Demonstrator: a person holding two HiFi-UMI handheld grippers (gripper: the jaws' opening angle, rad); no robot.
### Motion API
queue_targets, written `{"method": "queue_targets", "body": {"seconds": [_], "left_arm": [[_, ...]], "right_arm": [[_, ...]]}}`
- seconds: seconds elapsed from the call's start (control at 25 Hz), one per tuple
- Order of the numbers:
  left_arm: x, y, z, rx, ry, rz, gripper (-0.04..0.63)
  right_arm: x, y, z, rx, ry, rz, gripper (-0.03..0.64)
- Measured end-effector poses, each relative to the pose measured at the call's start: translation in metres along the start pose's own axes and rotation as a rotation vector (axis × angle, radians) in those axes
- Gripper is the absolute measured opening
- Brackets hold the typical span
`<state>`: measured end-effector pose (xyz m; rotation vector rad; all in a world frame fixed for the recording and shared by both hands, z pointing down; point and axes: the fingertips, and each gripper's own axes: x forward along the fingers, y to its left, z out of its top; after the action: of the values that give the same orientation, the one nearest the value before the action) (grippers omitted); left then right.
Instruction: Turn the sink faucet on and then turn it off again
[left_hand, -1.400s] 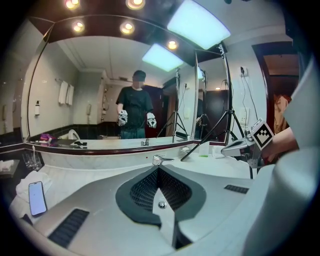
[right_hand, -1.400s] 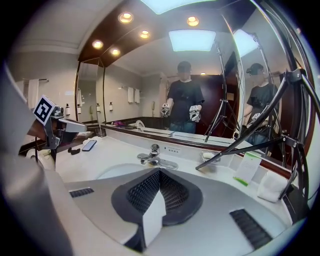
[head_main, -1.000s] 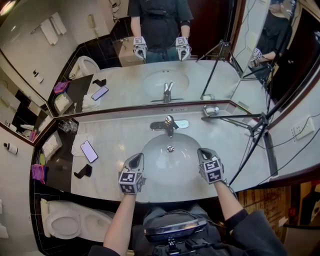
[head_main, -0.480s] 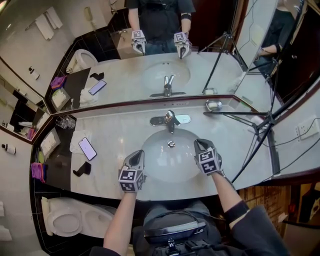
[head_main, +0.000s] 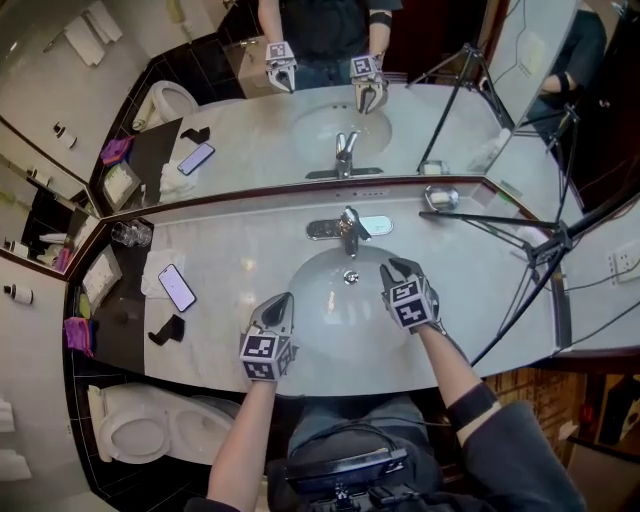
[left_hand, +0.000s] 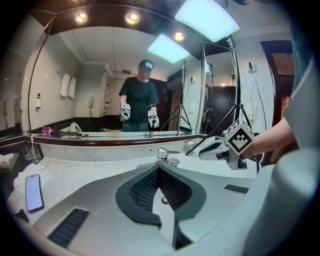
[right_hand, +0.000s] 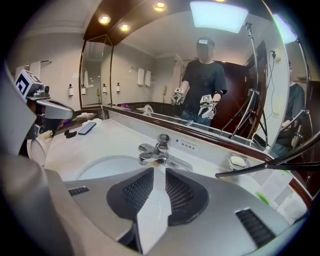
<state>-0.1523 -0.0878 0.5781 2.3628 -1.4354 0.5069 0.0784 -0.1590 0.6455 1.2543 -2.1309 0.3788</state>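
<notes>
The chrome single-lever faucet (head_main: 347, 232) stands at the back of the white sink basin (head_main: 320, 285), and no water shows at its spout. My right gripper (head_main: 392, 268) hovers over the basin's right side, a short way in front of the faucet (right_hand: 157, 150) and pointed at it. Its jaws are opening, with nothing between them (right_hand: 160, 172). My left gripper (head_main: 282, 302) hangs over the basin's front left rim. Its jaw tips meet (left_hand: 159, 170) and hold nothing. It is farther from the faucet (left_hand: 167, 157) than the right one.
A phone (head_main: 177, 288) lies on a white cloth on the marble counter at the left, with glasses (head_main: 130, 233) behind it. A soap dish (head_main: 441, 197) sits at the back right. A black tripod (head_main: 520, 235) reaches over the counter's right side. A wide mirror runs behind the faucet.
My right gripper has moved forward over the basin toward the faucet, and its jaws have parted. The left gripper has barely moved.
</notes>
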Motion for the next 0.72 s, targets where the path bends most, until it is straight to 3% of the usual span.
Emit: {"method": "queue_targets", "body": {"seconds": [0.72], "left_arm": [[0.003, 0.015, -0.027, -0.025, 0.047, 0.032, -0.012]], "right_arm": [[0.092, -0.007, -0.005, -0.024, 0.088, 0.035, 0.095]]}}
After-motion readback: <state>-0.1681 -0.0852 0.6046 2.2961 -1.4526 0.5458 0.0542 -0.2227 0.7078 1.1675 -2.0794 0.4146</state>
